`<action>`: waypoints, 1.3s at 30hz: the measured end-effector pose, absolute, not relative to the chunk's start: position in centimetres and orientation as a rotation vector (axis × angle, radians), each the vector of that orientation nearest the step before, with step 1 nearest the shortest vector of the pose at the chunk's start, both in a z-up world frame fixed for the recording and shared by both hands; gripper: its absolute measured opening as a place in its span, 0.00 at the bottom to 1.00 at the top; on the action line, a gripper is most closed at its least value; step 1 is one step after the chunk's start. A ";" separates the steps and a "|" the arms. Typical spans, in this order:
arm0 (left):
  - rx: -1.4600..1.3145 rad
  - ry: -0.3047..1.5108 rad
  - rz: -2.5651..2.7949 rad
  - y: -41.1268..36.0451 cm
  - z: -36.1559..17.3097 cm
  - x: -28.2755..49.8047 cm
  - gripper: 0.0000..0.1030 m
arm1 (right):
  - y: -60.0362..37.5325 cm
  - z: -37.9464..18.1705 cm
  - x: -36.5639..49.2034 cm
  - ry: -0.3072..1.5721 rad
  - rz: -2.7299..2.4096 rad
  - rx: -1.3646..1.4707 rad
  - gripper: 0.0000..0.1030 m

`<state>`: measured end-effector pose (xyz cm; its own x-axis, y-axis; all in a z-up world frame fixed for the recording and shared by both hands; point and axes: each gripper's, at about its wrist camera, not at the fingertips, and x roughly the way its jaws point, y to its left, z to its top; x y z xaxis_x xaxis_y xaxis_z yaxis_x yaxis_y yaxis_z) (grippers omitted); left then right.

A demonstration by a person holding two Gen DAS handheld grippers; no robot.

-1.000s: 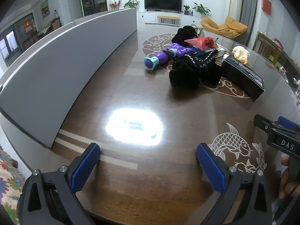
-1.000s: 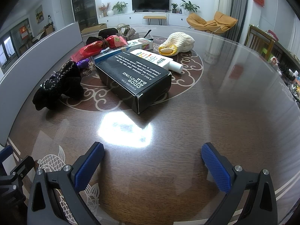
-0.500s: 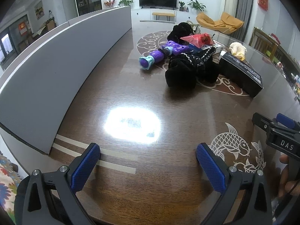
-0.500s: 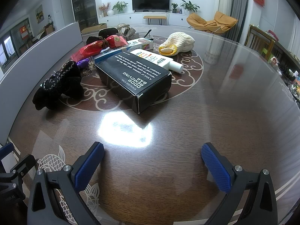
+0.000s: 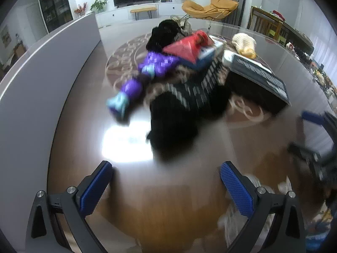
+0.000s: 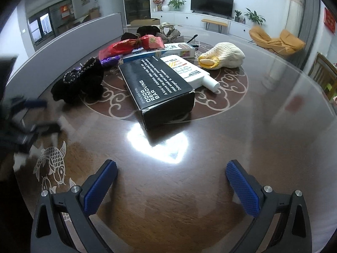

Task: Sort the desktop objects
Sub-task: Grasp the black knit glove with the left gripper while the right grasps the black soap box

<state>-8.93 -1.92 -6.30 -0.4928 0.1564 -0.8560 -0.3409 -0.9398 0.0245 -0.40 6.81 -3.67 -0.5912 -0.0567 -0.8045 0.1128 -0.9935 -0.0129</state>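
Both claws are held spread wide and empty above the dark table point(image 6: 273, 113) — the left claw point(image 5: 166, 186) faces a blurred black pouch point(image 5: 179, 113), the right claw point(image 6: 171, 184) a black box point(image 6: 155, 90). The things to be sorted are heaped at the table's middle: a purple toy point(image 5: 147, 73), a red packet point(image 6: 130, 45), a white tube point(image 6: 187, 71) and a cream knitted bag point(image 6: 223, 58).

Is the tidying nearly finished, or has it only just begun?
Only just begun. Nothing looks sorted: the black box, black fuzzy thing, red wrapper, purple toy and knitted pouch sit bunched mid-table. The left gripper and right gripper are open and empty. All picking is left.
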 end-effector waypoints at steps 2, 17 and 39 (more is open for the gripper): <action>-1.364 0.333 2.485 -1.2 -6.0 -10.3 1.00 | 6.8 -3.6 -0.3 0.086 -2.734 1.370 1.00; -1.280 0.339 2.331 3.3 -4.9 -10.4 0.39 | 7.0 -3.5 0.1 0.095 -2.709 1.371 1.00; -1.293 0.159 2.555 -4.3 -3.4 -2.4 0.39 | 2.2 1.8 -6.3 0.200 -2.392 1.440 0.57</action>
<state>-2.37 -4.33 -3.41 -0.5640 0.1916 -0.8032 -0.2896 -0.9568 -0.0249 -6.32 2.20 1.83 -0.4277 -0.2159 -0.8777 0.3584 -0.9320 0.0546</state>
